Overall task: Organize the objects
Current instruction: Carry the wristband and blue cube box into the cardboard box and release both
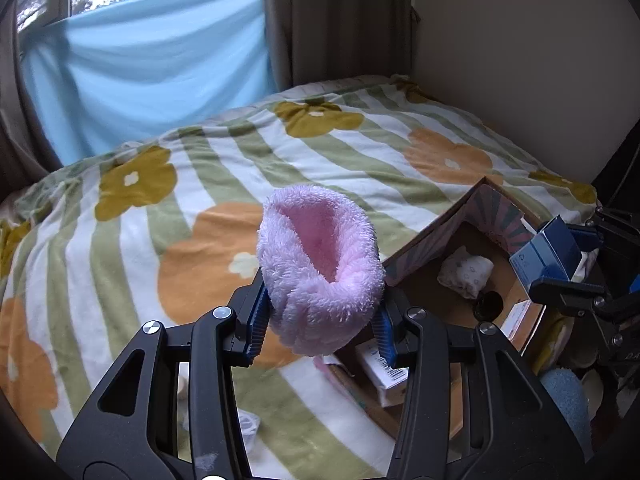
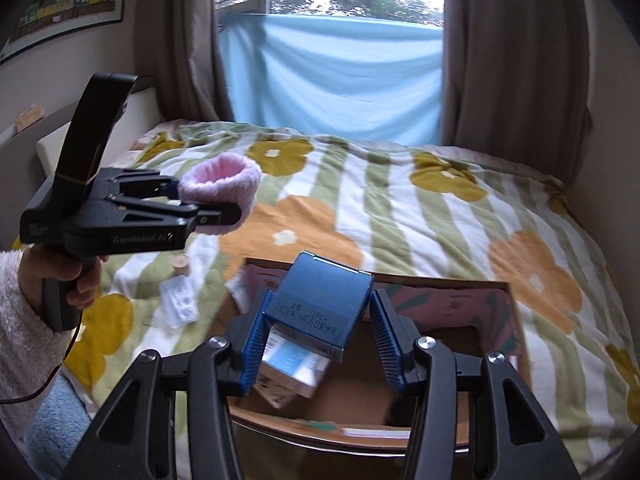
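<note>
My left gripper is shut on a fluffy pink band and holds it above the flowered blanket, left of the cardboard box. It also shows in the right wrist view with the pink band. My right gripper holds a blue carton over the open cardboard box; the carton touches the left finger, while the right finger stands slightly off it. The carton also shows in the left wrist view.
Inside the box lie a white patterned pouch, a small black round thing and a white carton. On the blanket left of the box are a small wooden cylinder and a clear blister pack.
</note>
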The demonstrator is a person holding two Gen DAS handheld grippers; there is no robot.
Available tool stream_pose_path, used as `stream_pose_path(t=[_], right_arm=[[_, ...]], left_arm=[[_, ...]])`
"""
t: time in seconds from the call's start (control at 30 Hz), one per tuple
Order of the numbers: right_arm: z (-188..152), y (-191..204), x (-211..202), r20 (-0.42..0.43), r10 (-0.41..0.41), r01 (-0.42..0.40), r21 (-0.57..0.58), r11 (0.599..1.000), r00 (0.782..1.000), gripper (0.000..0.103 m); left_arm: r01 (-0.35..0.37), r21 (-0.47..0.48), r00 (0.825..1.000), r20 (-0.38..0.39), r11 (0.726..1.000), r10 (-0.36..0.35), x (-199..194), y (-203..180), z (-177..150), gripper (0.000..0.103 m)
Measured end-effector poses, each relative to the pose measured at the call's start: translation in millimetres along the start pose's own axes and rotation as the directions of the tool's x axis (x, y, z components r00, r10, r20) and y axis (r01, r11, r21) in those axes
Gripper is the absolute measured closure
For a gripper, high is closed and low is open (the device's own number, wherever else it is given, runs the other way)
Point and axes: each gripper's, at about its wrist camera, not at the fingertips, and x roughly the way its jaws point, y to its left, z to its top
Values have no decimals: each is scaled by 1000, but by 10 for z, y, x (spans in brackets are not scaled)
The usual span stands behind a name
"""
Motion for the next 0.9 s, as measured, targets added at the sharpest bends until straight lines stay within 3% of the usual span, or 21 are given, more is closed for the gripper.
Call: stream_pose_path(t=[0.37, 0.9], right_arm=[[-340, -875, 175, -100, -88, 98, 102, 990, 991, 57], [-519, -1166, 550, -198, -87, 112, 120, 986, 976, 57]], left_arm=[[47, 59, 995, -96, 997, -41, 610, -664, -35, 62], [33, 120, 989, -150, 992, -15, 866, -899, -101, 62]])
